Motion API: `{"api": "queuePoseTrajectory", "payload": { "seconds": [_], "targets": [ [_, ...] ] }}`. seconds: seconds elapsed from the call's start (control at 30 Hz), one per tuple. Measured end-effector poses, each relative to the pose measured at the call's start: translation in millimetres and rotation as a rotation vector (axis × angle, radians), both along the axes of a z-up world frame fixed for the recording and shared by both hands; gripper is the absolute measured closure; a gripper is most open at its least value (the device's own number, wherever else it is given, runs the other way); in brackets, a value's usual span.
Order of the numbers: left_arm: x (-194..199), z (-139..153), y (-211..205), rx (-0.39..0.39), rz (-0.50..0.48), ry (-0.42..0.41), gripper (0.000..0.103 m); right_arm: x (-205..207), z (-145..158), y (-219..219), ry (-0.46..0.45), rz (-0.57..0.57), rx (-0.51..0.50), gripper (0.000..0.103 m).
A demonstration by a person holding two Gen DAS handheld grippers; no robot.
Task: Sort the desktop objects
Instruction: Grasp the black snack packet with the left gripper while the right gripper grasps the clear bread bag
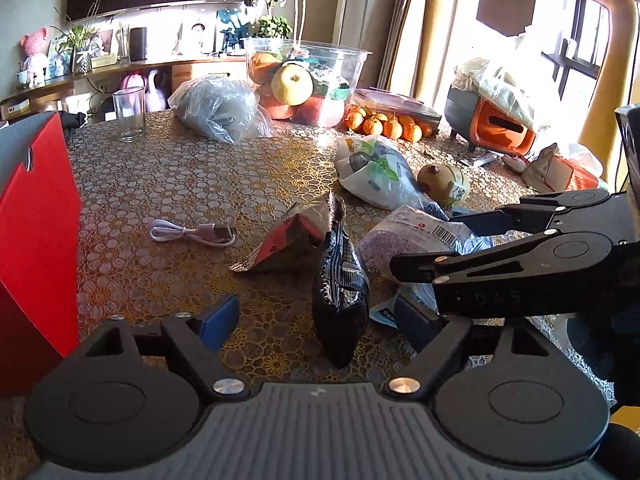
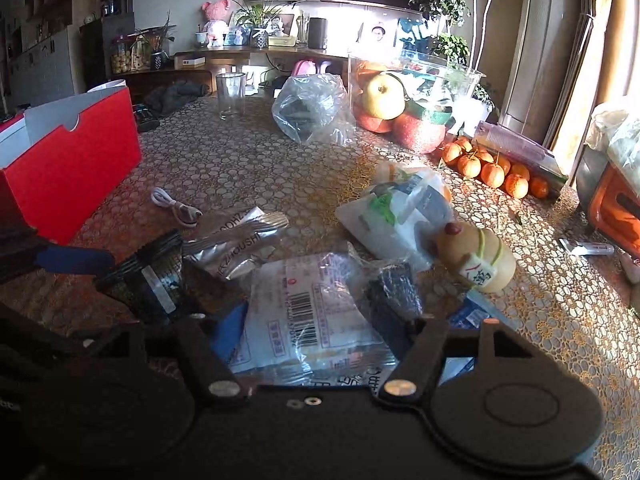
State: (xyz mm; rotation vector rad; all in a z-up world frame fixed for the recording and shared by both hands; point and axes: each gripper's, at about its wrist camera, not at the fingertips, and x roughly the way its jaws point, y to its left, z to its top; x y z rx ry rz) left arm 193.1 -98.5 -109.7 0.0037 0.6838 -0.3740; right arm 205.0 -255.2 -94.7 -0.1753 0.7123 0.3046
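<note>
the left claw (image 1: 316,320) is low over the surface (image 1: 180,184), which has a gold patterned cloth. its two blue pads (image 1: 218,322) are spread, and a black snack packet (image 1: 340,292) stands upright between them, nearer to the right pad. the pads do not press on the packet; a gap shows on the left side of it. just behind the black packet lies a crumpled red and silver packet (image 1: 292,236), touching its top end. a white cable (image 1: 188,232) lies apart, to the left of that packet.

the right claw (image 2: 316,336) reaches in from the right side, just beside the left one. its pads are spread too, and a clear bag with a barcode label (image 2: 312,312) lies between them, with a dark seaweed-like packet (image 2: 394,296) at its right edge. from the right wrist view i cannot tell if the pads already touch this bag; it looks loose.

a red box (image 1: 36,232) stands open at the left edge of the surface. further back are a drinking glass (image 1: 129,114), a clear tub with fruit (image 1: 304,80), a row of small oranges (image 1: 388,124), a white and green bag (image 1: 376,172) and a round beige toy (image 1: 444,184).
</note>
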Motion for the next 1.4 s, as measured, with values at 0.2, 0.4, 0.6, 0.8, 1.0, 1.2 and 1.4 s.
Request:
{"api": "queuePoseTrajectory", "payload": {
  "seconds": [0.2, 0.4, 0.6, 0.8, 1.0, 1.2, 1.4],
  "targets": [
    [6, -9, -9, 0.042, -0.02, -0.005, 0.04, 2, 0, -1, 0.005, 0.033, 0.0, 0.037],
    [8, -11, -15, 0.048, -0.036, -0.001, 0.058, 2, 0, 2, 0.011, 0.038, -0.02, 0.039],
    [5, -9, -18, 0.062, -0.051, -0.014, 0.07, 1, 3, 5, 0.011, 0.022, -0.026, 0.044],
    [3, -5, -16, 0.062, -0.044, -0.01, 0.076, -5, 9, 2, 0.011, -0.004, -0.007, 0.047],
    [-6, 10, -7, 0.033, -0.022, -0.02, 0.076, -15, 18, 3, 0.001, -0.018, 0.007, 0.048],
    [-23, 29, 0, 0.013, -0.017, -0.044, 0.076, -27, 33, 6, -0.015, -0.024, 0.03, 0.048],
    [-42, 49, 10, 0.006, 0.003, -0.068, 0.076, -46, 50, 13, -0.044, -0.021, 0.04, 0.048]
  ]
}}
